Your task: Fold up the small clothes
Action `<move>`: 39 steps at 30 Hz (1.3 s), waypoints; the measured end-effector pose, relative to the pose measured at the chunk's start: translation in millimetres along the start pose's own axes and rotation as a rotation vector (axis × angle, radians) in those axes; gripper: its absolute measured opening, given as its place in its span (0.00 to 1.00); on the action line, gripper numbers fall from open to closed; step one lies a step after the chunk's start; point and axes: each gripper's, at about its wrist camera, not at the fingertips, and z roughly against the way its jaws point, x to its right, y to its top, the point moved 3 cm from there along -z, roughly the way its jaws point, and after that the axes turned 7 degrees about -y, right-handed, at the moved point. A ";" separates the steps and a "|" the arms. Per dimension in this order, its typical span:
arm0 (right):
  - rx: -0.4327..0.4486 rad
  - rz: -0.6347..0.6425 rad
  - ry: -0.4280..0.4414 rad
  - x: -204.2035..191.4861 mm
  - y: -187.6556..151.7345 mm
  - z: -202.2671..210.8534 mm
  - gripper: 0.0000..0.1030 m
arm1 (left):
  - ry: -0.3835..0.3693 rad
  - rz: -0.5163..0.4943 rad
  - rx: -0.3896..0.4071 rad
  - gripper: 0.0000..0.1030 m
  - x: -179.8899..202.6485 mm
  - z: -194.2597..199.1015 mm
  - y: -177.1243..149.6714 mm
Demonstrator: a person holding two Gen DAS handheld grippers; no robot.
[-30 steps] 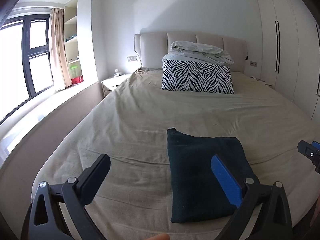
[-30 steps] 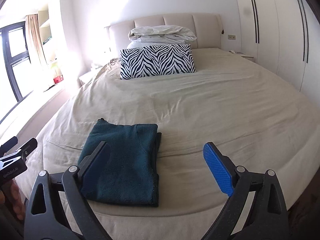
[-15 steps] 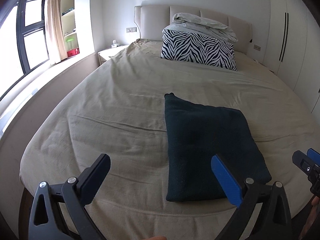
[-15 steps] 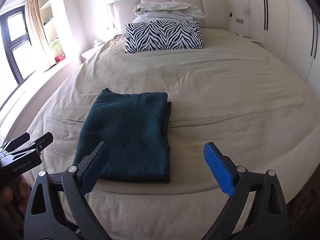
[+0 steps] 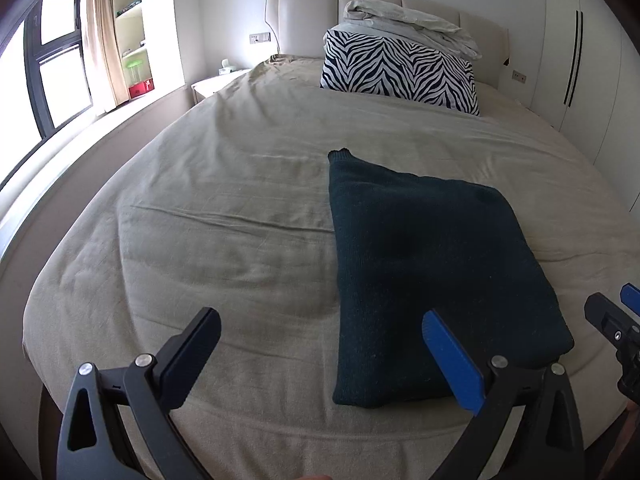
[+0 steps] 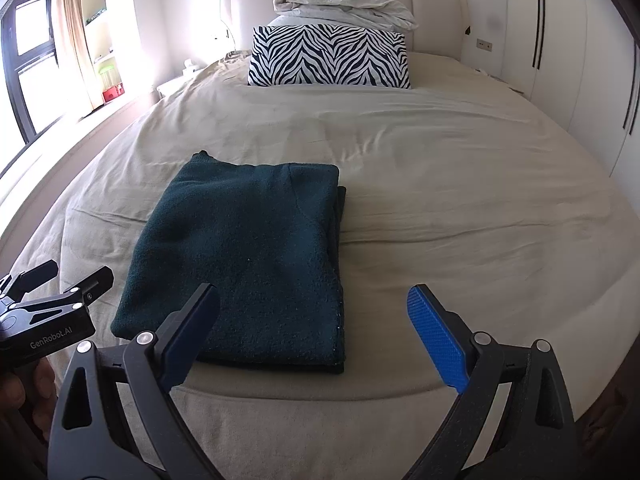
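Observation:
A dark teal folded garment (image 5: pixel 428 272) lies flat near the foot edge of the beige bed (image 5: pixel 224 208); it also shows in the right wrist view (image 6: pixel 248 256). My left gripper (image 5: pixel 320 344) is open and empty, held above the bed's foot edge, its right finger over the garment's near left part. My right gripper (image 6: pixel 314 320) is open and empty, its left finger over the garment's near edge. Each gripper shows at the edge of the other's view, the right one (image 5: pixel 616 328) and the left one (image 6: pixel 52 300).
A zebra-striped pillow (image 6: pixel 330 56) with a folded white duvet (image 6: pixel 344 6) on top stands at the padded headboard. A window and shelves are on the left, a white wardrobe (image 6: pixel 580 60) on the right. A nightstand (image 5: pixel 216 84) stands left of the bed.
Both grippers have risen and tilted down over the bed's foot edge, so the garment now appears larger and higher in both views. Both stay open.

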 end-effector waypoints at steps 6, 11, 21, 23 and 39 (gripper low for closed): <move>-0.010 -0.002 0.001 -0.2 -1.2 -2.6 0.93 | -0.005 0.001 -0.005 1.00 0.2 -0.5 -0.2; -0.013 -0.001 0.005 -2.3 -1.7 -3.7 0.93 | -0.006 0.000 -0.012 1.00 2.2 -2.1 -2.1; -0.028 -0.003 0.008 -5.3 -4.3 -8.2 0.93 | -0.004 0.009 -0.020 1.00 0.9 -4.5 -4.1; -0.029 -0.003 0.010 -5.8 -4.4 -8.7 0.93 | -0.003 0.009 -0.021 1.00 0.8 -4.5 -4.1; -0.040 -0.008 0.011 -7.4 -6.8 -9.0 0.93 | -0.004 0.008 -0.024 1.00 1.4 -4.8 -5.0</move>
